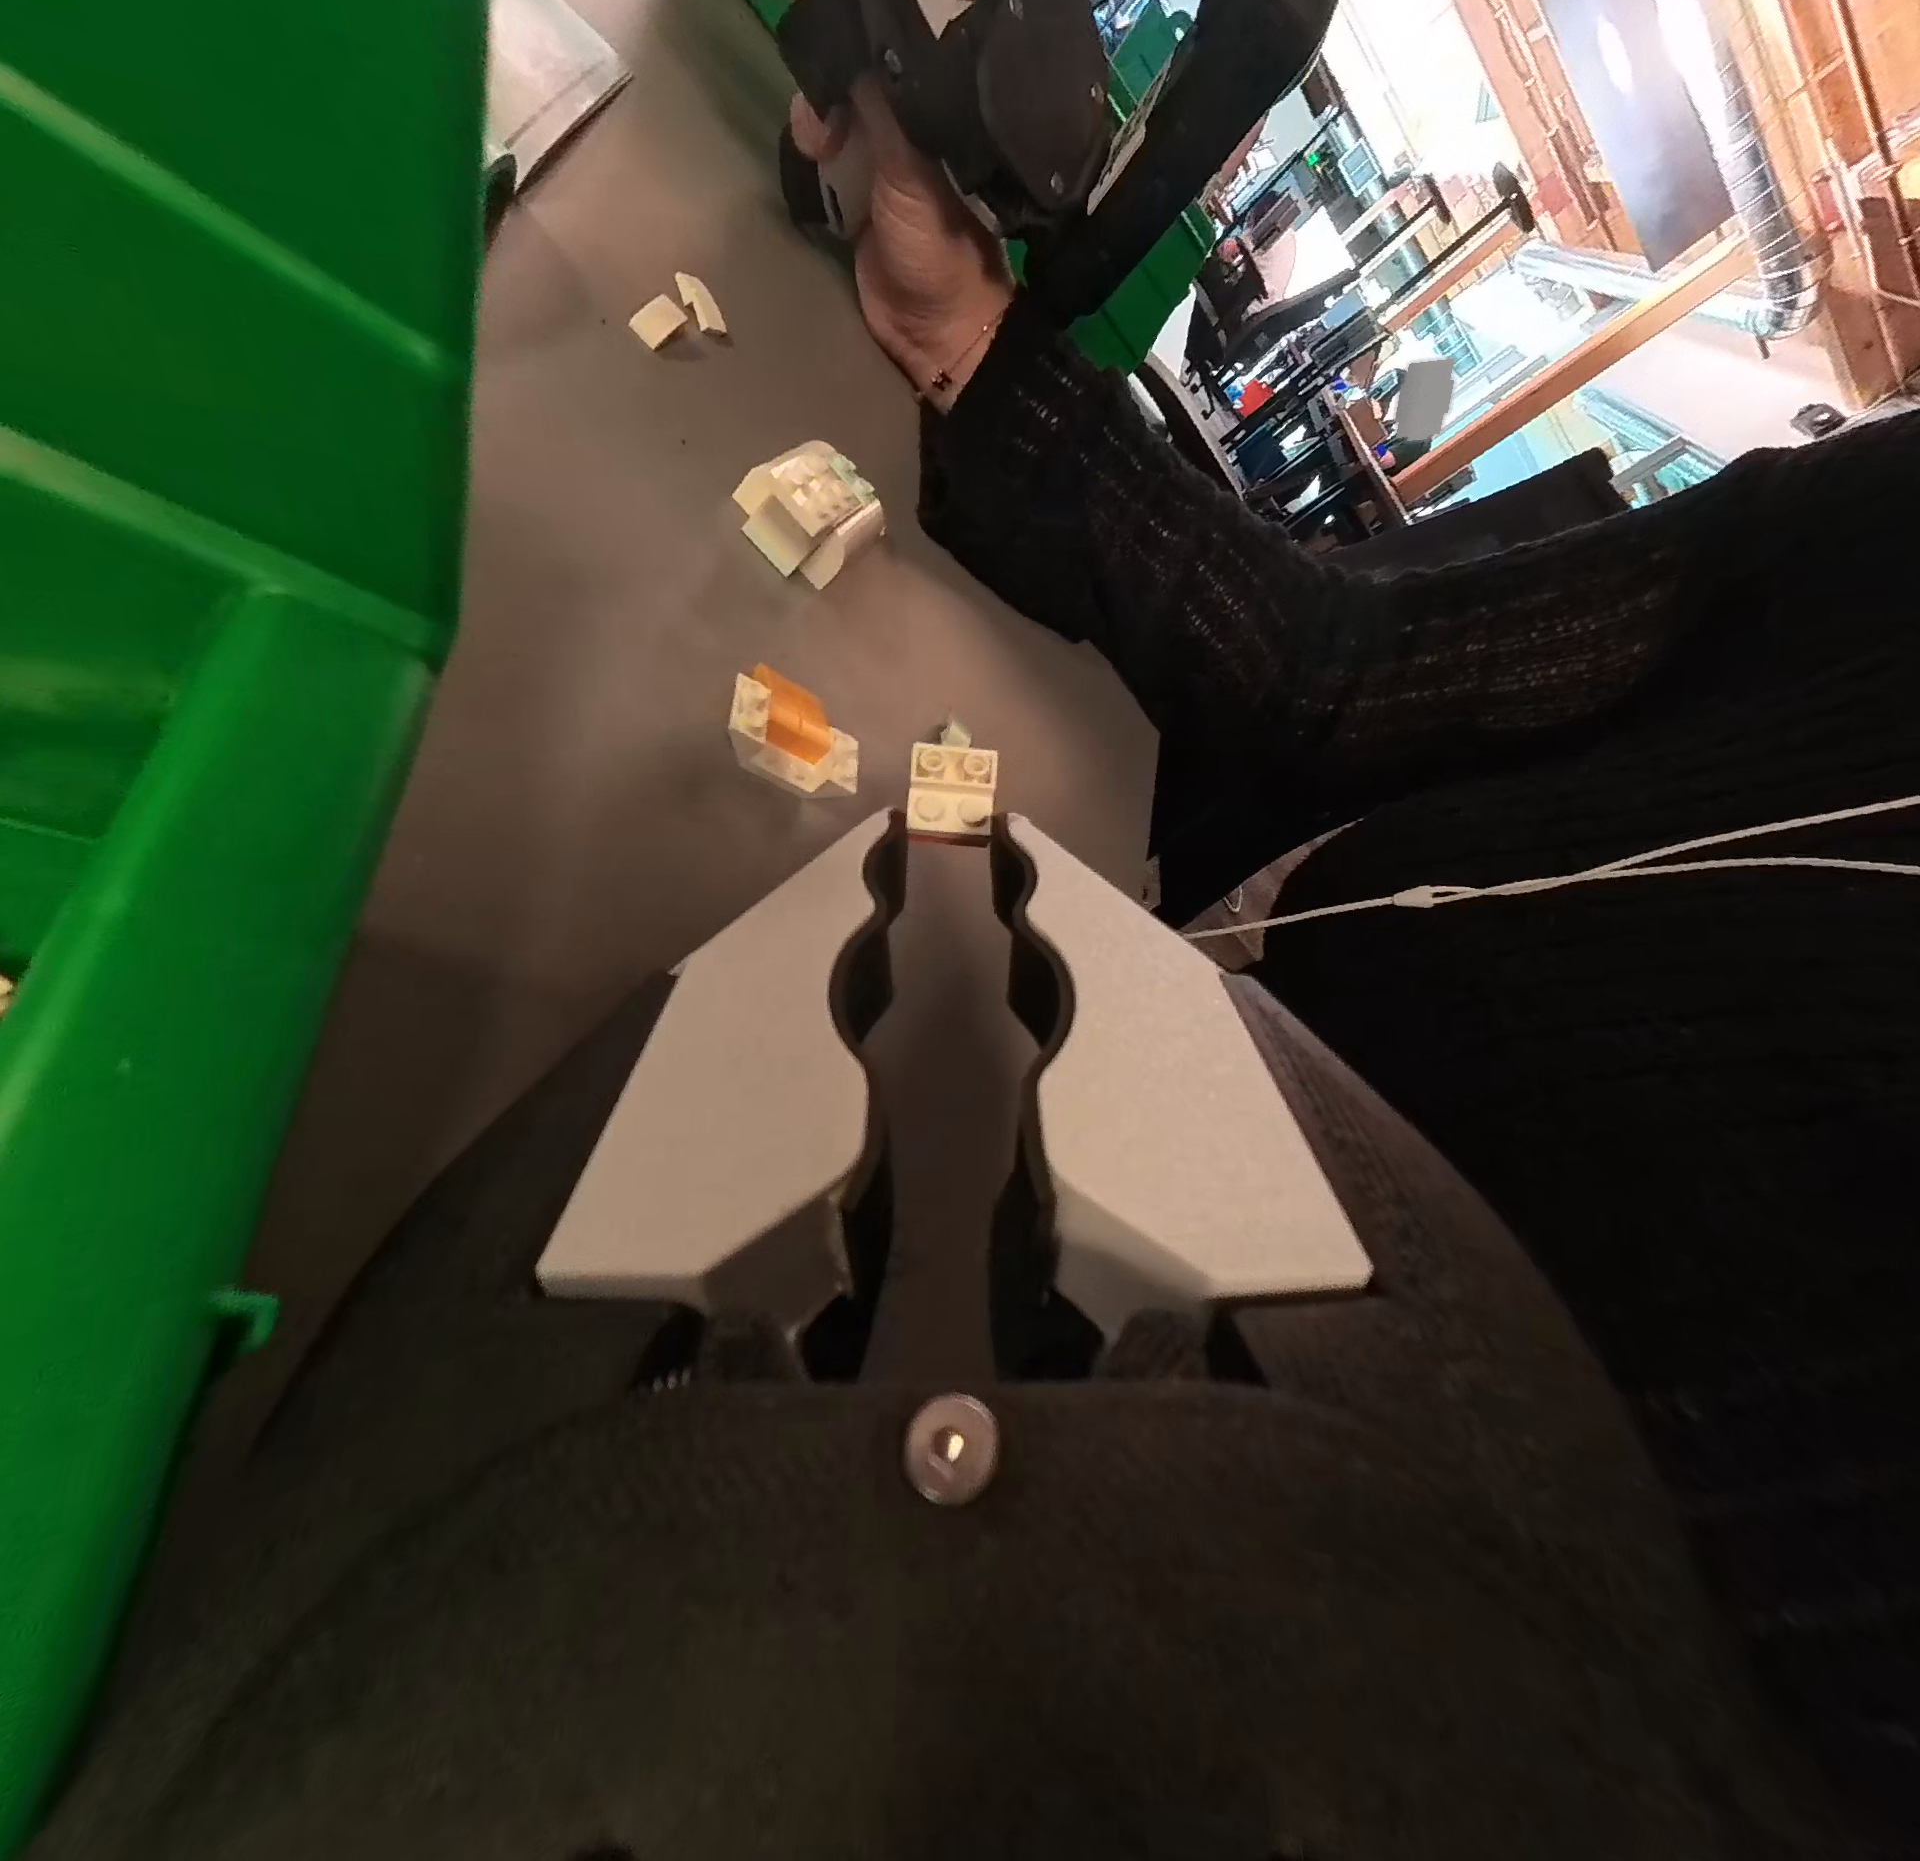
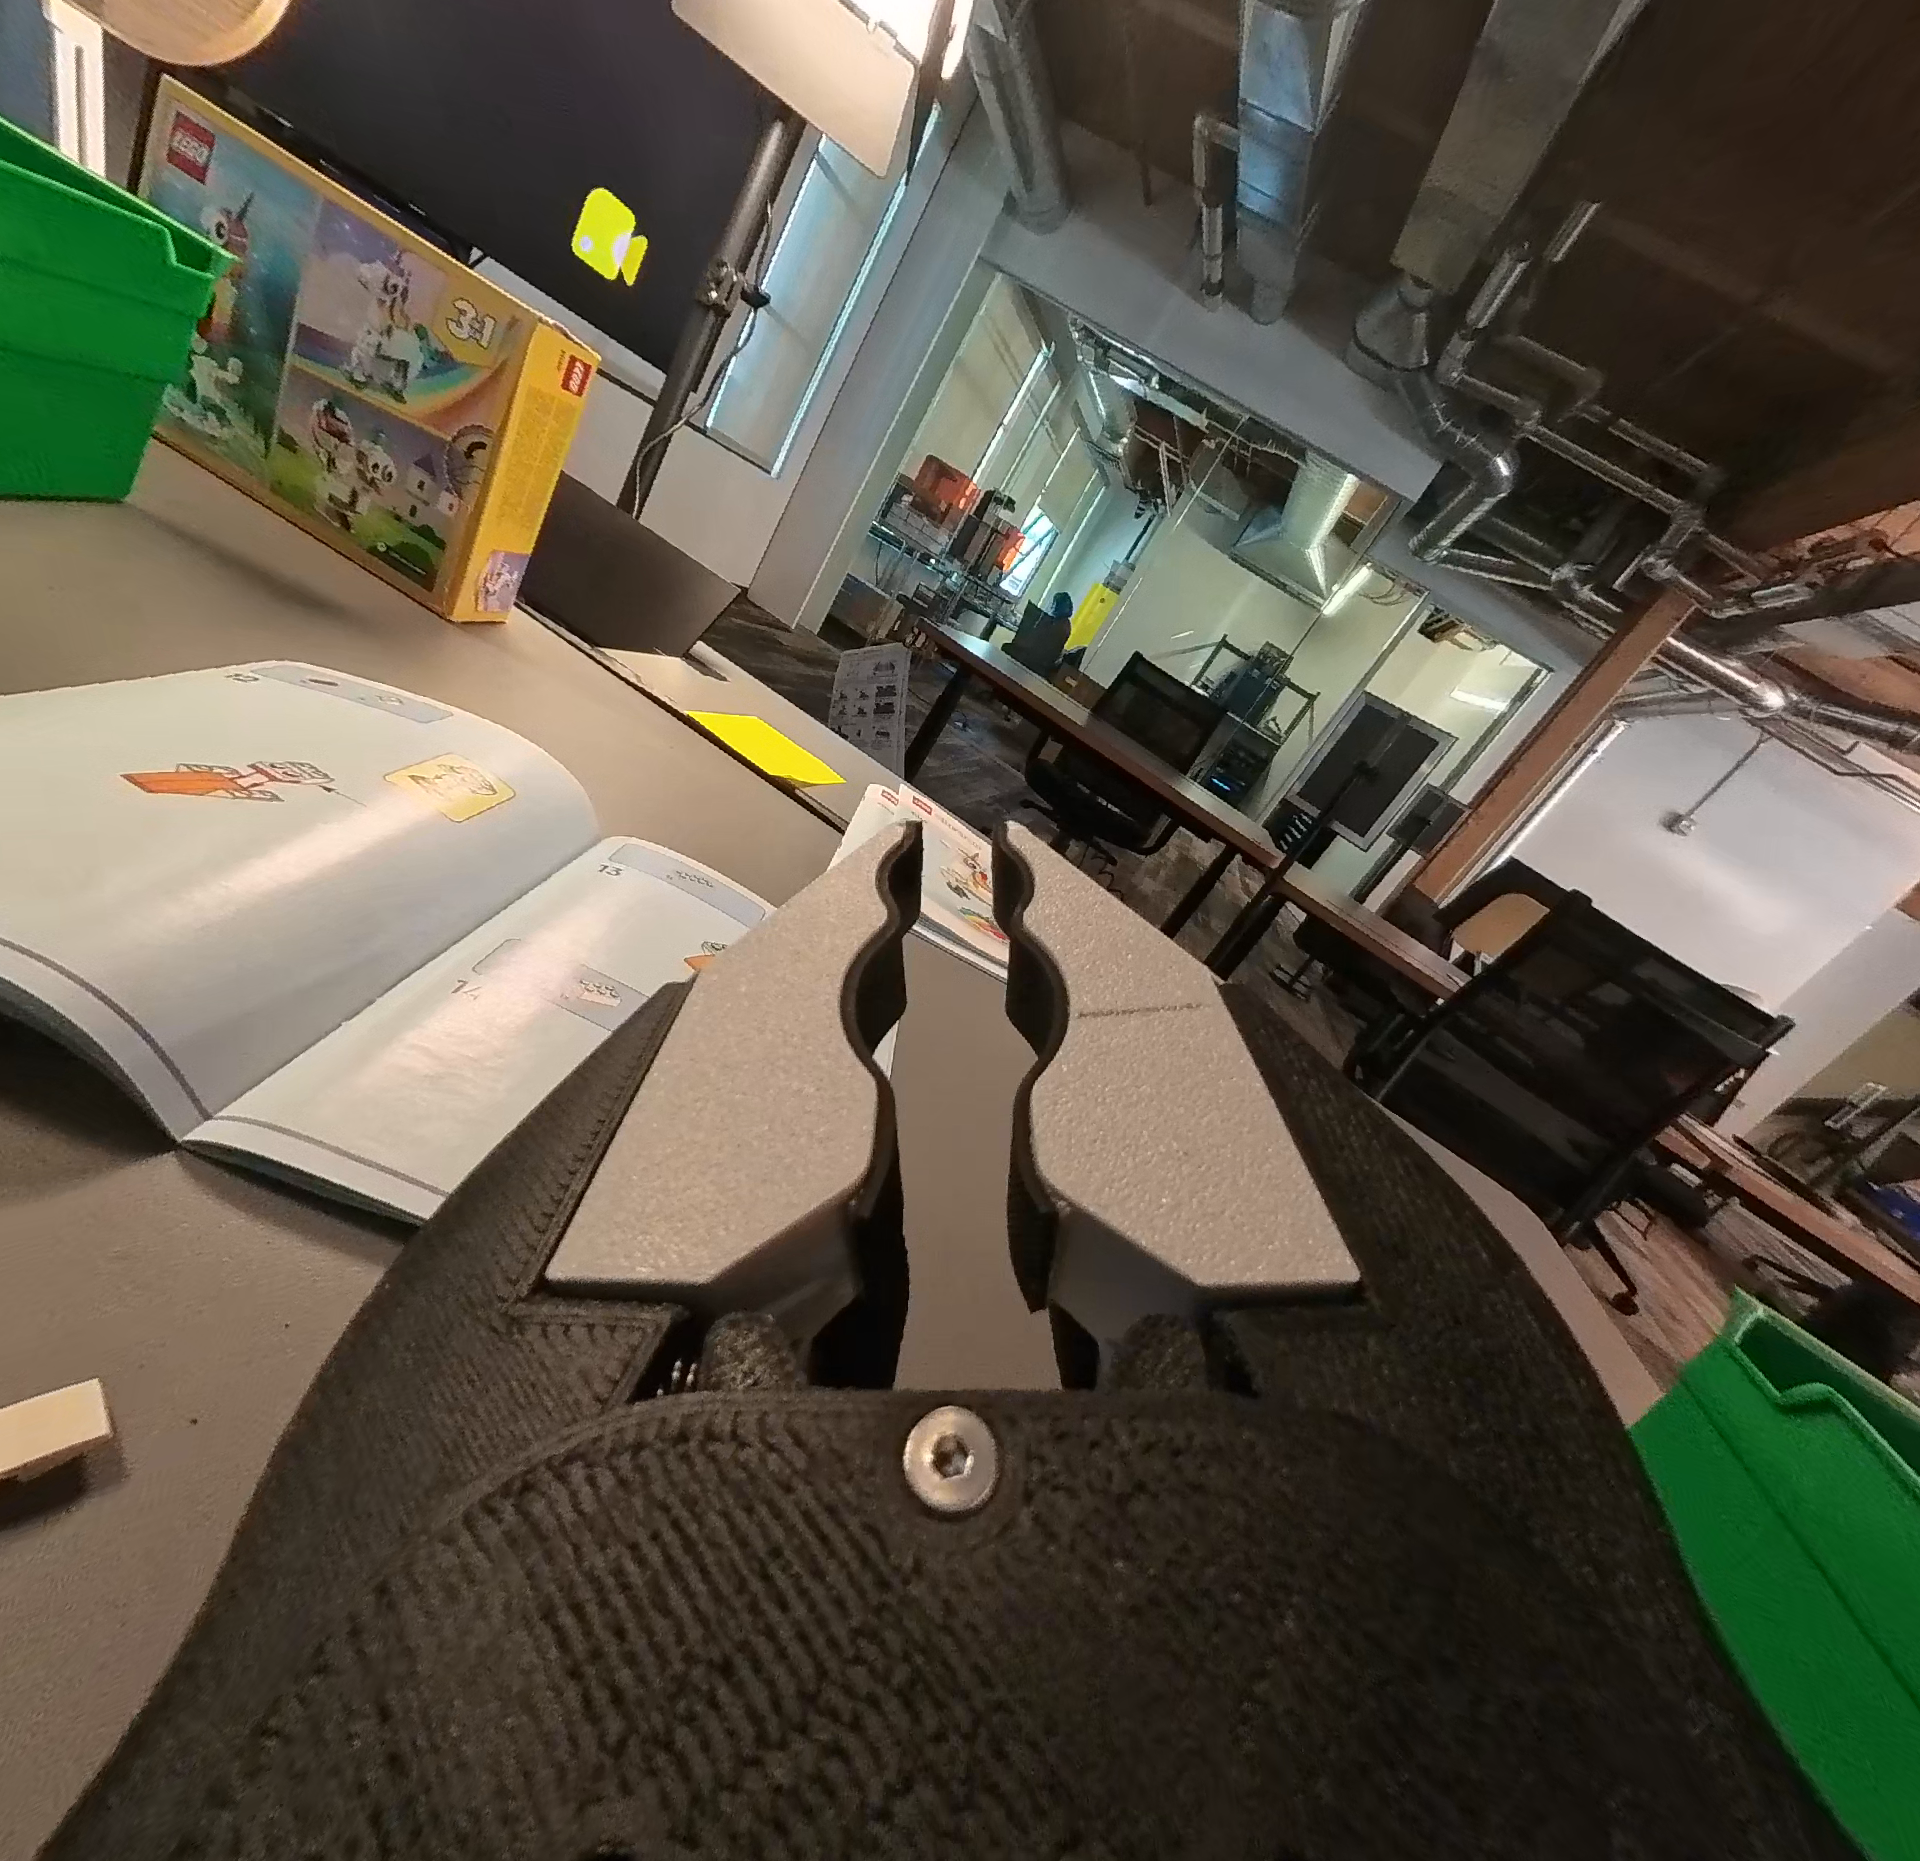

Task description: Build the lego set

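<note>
Left gripper [image 1: 951,824] pinched cream bracket piece [image 1: 951,785]; orange-cream subassembly [image 1: 792,736] just up-left on tabletop [image 1: 623,564]. Right gripper [image 2: 957,843] slightly spread, empty, well apart.

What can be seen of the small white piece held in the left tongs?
The small white Lego piece looks like glossy plastic: two stepped rows of two studs each, with a pale green bit at its far end. The left tongs pinch its near end at their tips, holding it out just above the grey table, beside the orange-and-white assembly.
</note>
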Available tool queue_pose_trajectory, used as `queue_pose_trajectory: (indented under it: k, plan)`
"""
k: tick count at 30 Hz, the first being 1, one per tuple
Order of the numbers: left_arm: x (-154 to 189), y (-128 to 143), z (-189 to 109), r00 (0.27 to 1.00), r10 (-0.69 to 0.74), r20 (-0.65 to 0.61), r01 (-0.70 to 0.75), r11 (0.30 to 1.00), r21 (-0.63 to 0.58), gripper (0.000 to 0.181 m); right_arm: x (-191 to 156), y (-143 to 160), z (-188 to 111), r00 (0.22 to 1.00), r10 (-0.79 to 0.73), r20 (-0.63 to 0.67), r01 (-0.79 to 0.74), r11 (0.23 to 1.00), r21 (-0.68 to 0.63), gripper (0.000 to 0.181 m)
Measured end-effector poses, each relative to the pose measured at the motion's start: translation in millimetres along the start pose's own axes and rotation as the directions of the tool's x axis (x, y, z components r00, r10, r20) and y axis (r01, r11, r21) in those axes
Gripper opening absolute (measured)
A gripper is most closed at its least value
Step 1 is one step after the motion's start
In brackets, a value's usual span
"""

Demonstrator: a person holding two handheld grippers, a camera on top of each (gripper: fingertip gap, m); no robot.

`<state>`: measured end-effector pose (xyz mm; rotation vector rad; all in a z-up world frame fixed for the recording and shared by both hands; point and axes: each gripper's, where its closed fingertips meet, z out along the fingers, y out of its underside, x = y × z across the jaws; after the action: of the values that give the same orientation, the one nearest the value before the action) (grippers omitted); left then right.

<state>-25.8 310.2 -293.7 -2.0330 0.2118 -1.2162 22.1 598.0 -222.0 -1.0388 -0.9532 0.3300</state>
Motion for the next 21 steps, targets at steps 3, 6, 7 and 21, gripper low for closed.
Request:
queue_pose_trajectory:
  k: [3, 6, 7, 21]
  plan:
    - [-0.5, 0.5, 0.4, 1.000, 0.000, 0.004, 0.000, 1.000, -0.004, 0.015, -0.4, 0.0, 0.1, 1.000, -0.003, 0.001, 0.003, 1.000, -0.001, 0.011]
    - [-0.6, 0.6, 0.4, 1.000, -0.001, 0.004, 0.001, 1.000, -0.004, 0.015, -0.6, 0.1, 0.2, 1.000, -0.003, 0.002, 0.003, 1.000, -0.001, 0.011]
    - [-0.6, 0.6, 0.5, 1.000, -0.001, 0.005, 0.001, 1.000, -0.005, 0.015, -0.6, 0.1, 0.2, 1.000, -0.004, 0.002, 0.004, 1.000, -0.001, 0.011]
    - [-1.5, 1.5, 1.4, 1.000, -0.001, 0.014, 0.001, 1.000, -0.012, 0.015, -1.4, 0.2, 0.6, 1.000, -0.008, 0.004, 0.008, 1.000, -0.003, 0.011]
